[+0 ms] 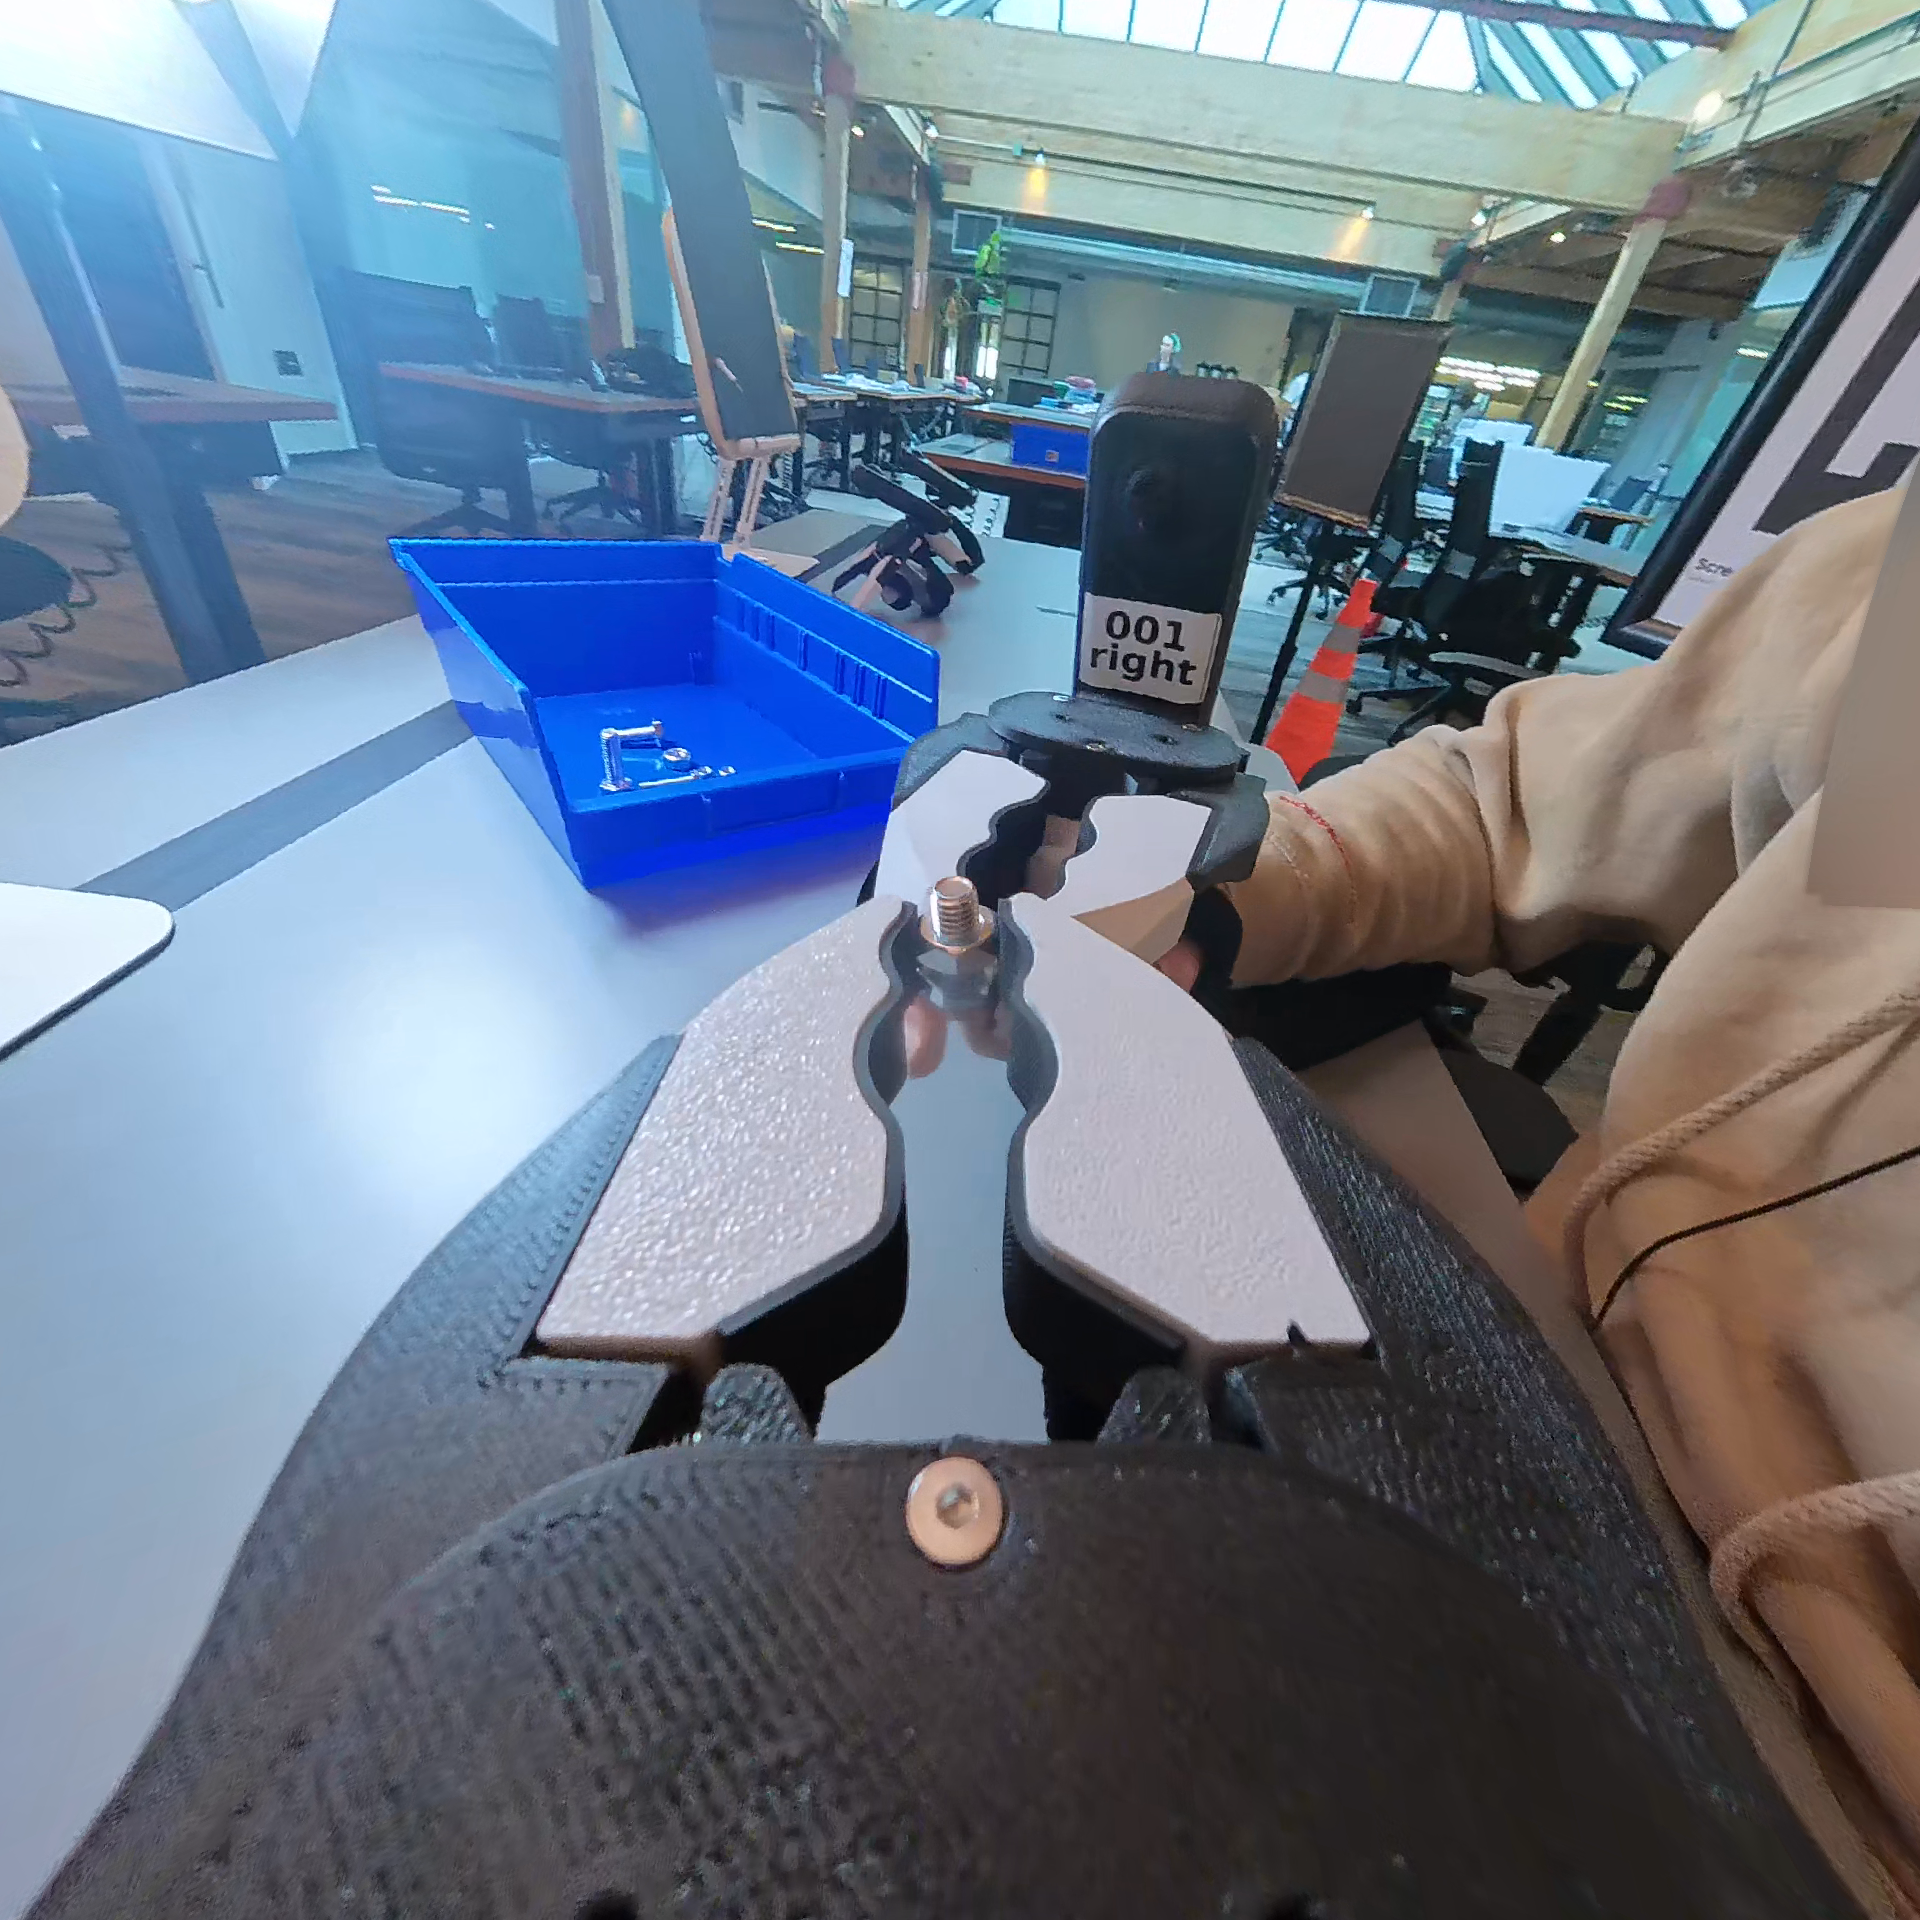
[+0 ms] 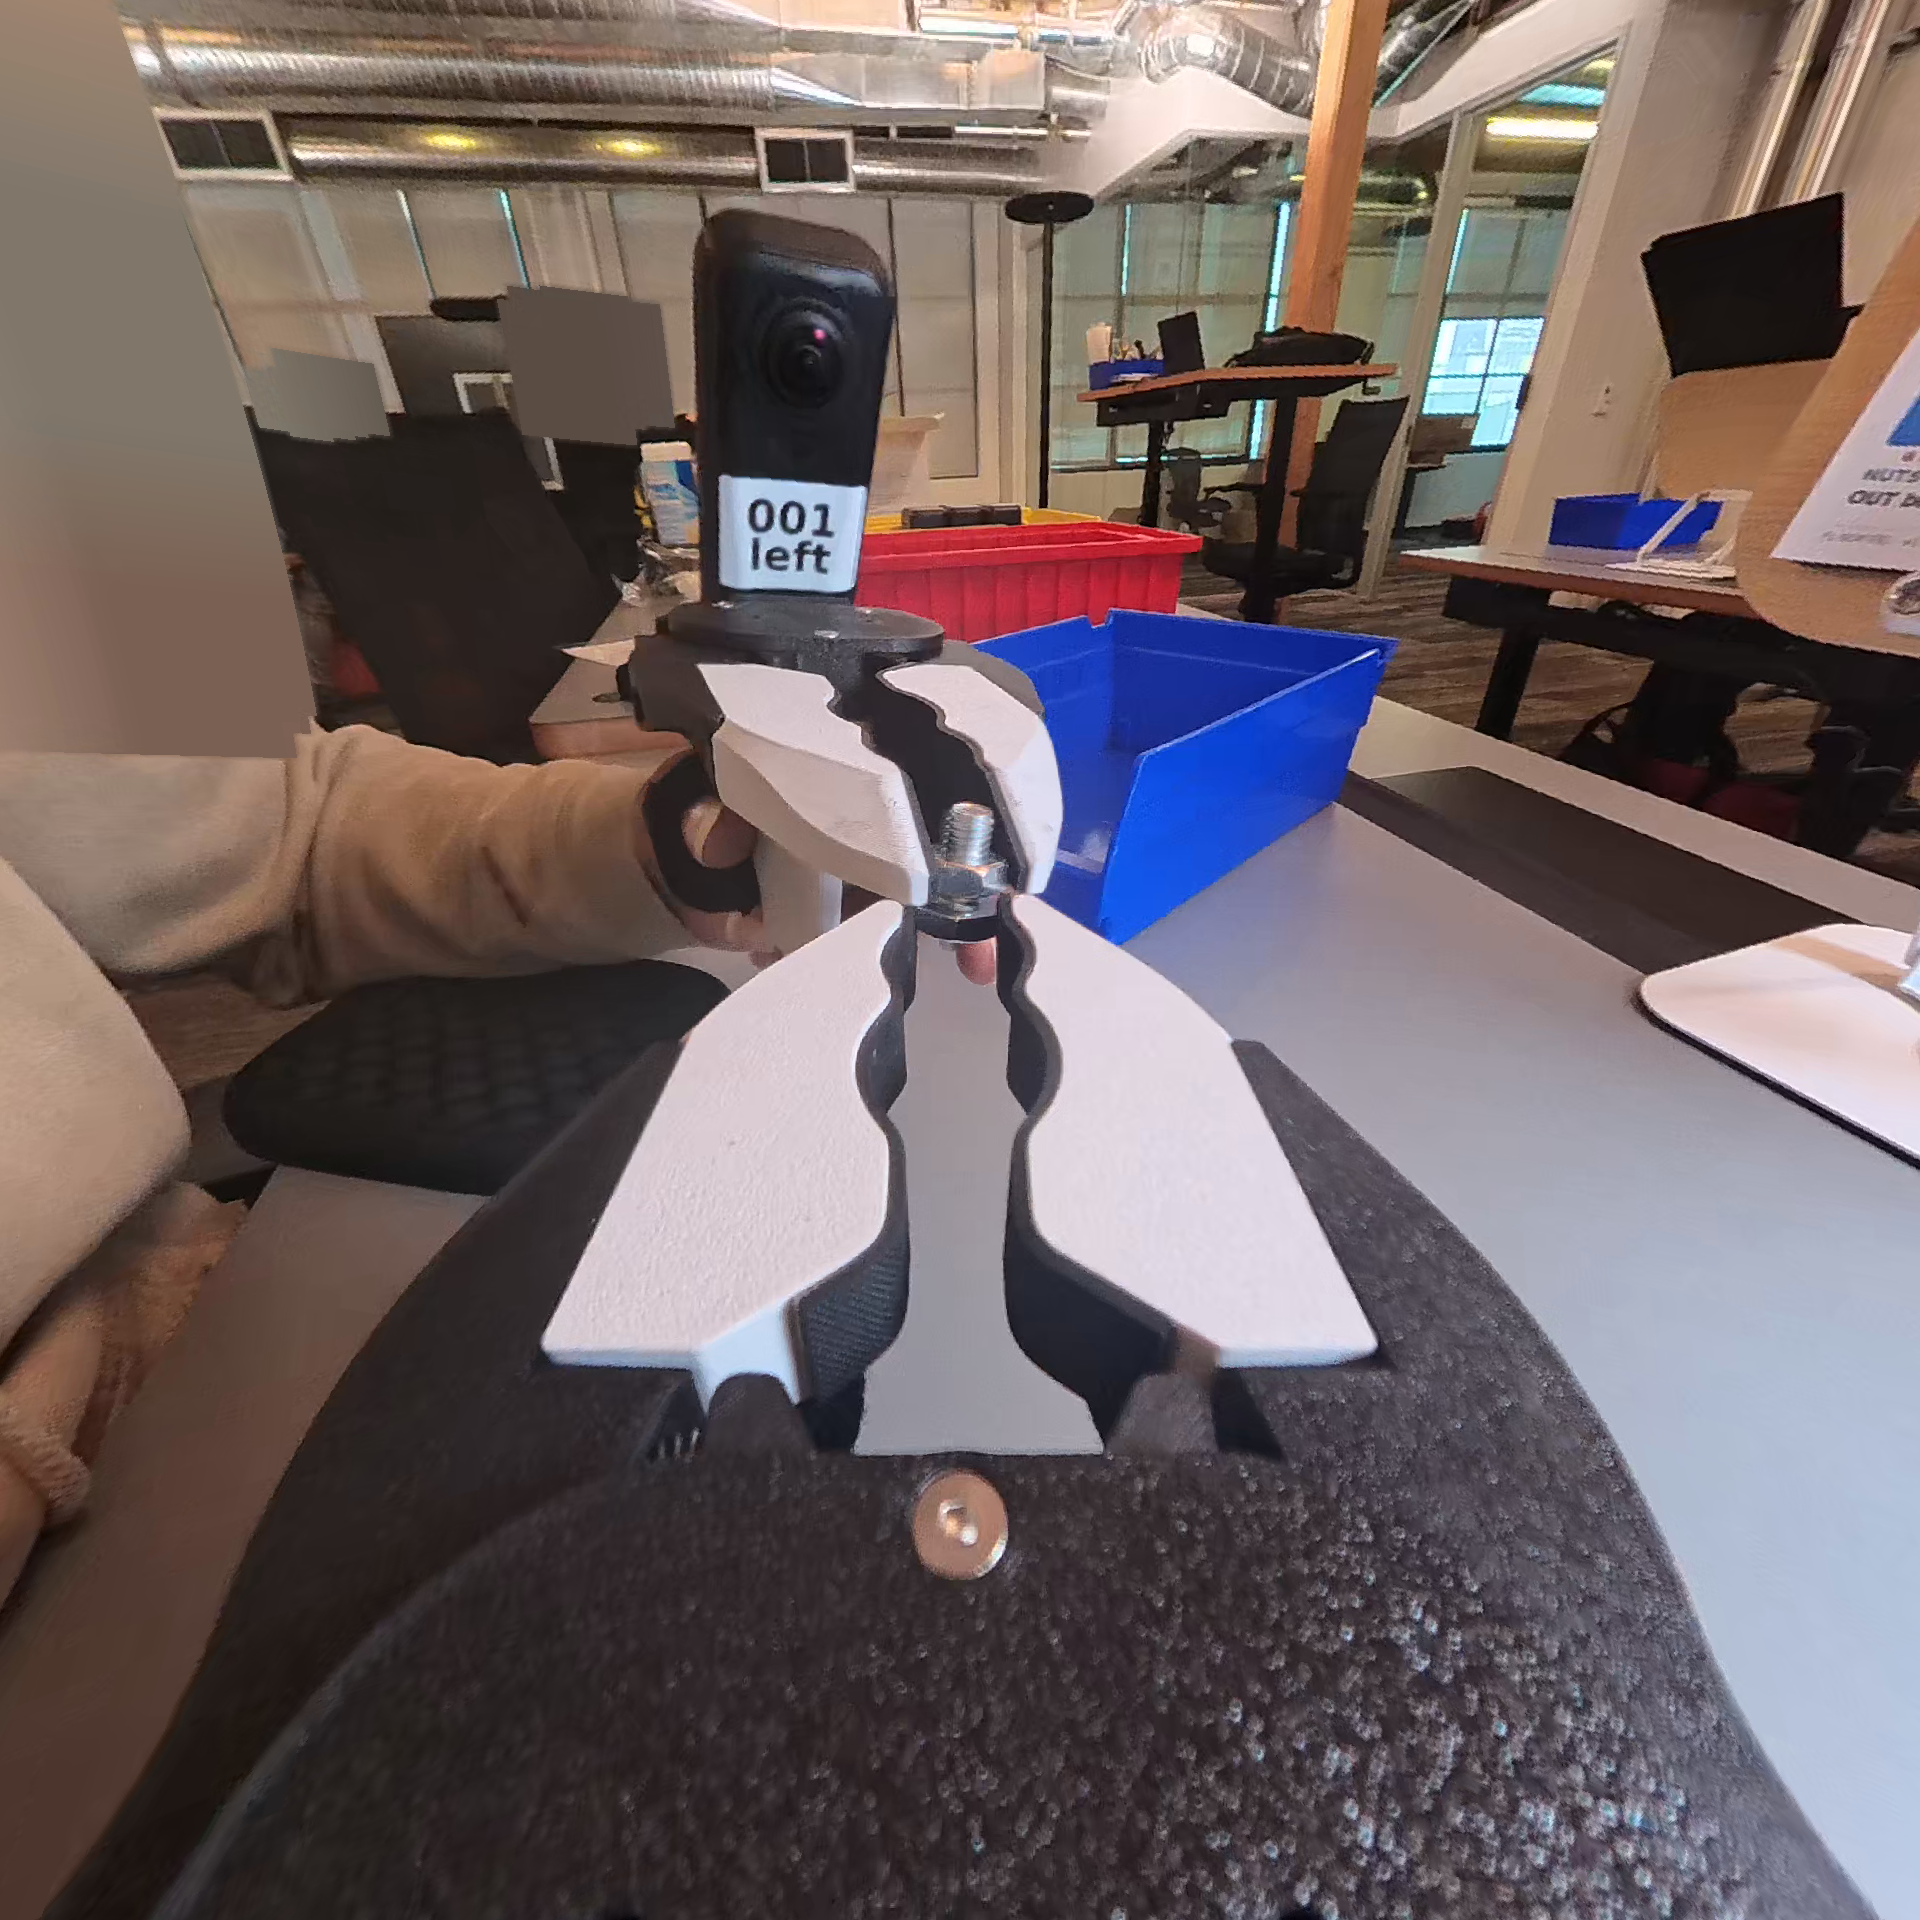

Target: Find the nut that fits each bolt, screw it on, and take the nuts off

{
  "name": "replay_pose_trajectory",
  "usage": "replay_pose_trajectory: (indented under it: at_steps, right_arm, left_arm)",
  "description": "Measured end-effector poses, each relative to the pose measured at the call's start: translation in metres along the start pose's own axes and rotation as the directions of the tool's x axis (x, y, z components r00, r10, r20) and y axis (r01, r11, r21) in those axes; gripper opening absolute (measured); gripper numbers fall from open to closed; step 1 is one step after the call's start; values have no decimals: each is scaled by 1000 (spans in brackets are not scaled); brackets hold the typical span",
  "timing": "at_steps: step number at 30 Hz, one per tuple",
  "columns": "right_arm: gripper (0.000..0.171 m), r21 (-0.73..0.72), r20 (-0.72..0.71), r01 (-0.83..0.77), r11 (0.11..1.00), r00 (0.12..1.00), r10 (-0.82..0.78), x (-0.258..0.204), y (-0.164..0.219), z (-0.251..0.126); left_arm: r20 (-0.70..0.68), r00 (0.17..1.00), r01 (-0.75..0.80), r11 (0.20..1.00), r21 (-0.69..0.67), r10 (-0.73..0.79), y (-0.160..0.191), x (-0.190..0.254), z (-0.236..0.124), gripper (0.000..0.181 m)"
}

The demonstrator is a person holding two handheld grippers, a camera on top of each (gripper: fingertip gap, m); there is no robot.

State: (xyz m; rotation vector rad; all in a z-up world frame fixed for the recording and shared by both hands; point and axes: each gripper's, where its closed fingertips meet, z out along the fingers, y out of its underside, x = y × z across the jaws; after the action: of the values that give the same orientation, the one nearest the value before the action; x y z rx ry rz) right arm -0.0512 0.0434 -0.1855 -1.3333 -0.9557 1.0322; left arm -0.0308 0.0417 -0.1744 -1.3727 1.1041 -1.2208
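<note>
Two grippers meet nose to nose above the grey table (image 1: 312, 1039), just beside the blue bin (image 1: 665, 707). Between them stands a small silver bolt (image 1: 954, 906), its threaded end pointing up. A silver nut (image 1: 951, 938) sits on the bolt, partway down the thread.

The left gripper (image 1: 951, 951) has its white fingers squeezed in tight at the tips, pinching the nut from both sides. In the right wrist view you can see this same gripper (image 2: 966, 883) from the front, with the nut (image 2: 964, 880) caught between its tips and the bolt (image 2: 966, 831) poking out above.

The right gripper (image 2: 951, 935) comes in lower, with its tips closed on the bottom part of the bolt, under the nut. The other camera only shows it (image 1: 987, 883) behind the bolt.

Inside the blue bin (image 2: 1226, 748), on its floor near the front wall, lie a few more silver bolts and nuts (image 1: 649, 756). A person's hand (image 2: 717, 862) in a beige sleeve holds the left gripper's handle.
</note>
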Motion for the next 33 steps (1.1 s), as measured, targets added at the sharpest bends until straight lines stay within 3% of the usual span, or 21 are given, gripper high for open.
replay_pose_trajectory:
  at_steps: [7, 16, 18, 26, 29, 30, 31, 33]
  right_arm:
    - [17, 10, -32, -18, 1000, 999, 18, 3, -1, 2]
    - [14, 31, -47, -37, 999, 998, 38, 9, -6, -3]
    - [14, 52, -87, -59, 997, 994, 63, 20, -9, -8]
    - [14, 10, -14, -49, 999, 999, 49, 5, -2, 0]
    - [14, 24, -40, -67, 997, 997, 68, 11, -4, -3]
    - [14, 37, -68, -83, 996, 994, 86, 18, -6, -6]
    - [14, 45, -78, -101, 994, 992, 104, 24, -7, -9]
    - [14, 53, -88, -113, 992, 989, 117, 29, -8, -12]
  left_arm:
    - [61, 998, -21, 999, 47, 19, -4, -3, 2, 14]
    - [35, 999, -17, 995, 96, 14, -8, -1, 0, 20]
    - [-46, 999, -8, 995, 101, 13, -10, 9, -4, 3]
    - [33, 999, -25, 995, 100, 22, -7, -2, 0, 26]
    - [13, 1000, -24, 995, 94, 23, -8, 1, -1, 25]
    - [-26, 999, -25, 994, 108, 28, -11, 5, -5, 5]
    - [-48, 999, -18, 992, 127, 25, -14, 7, -8, 1]
    - [-10, 999, -33, 991, 132, 35, -16, 2, -9, 7]
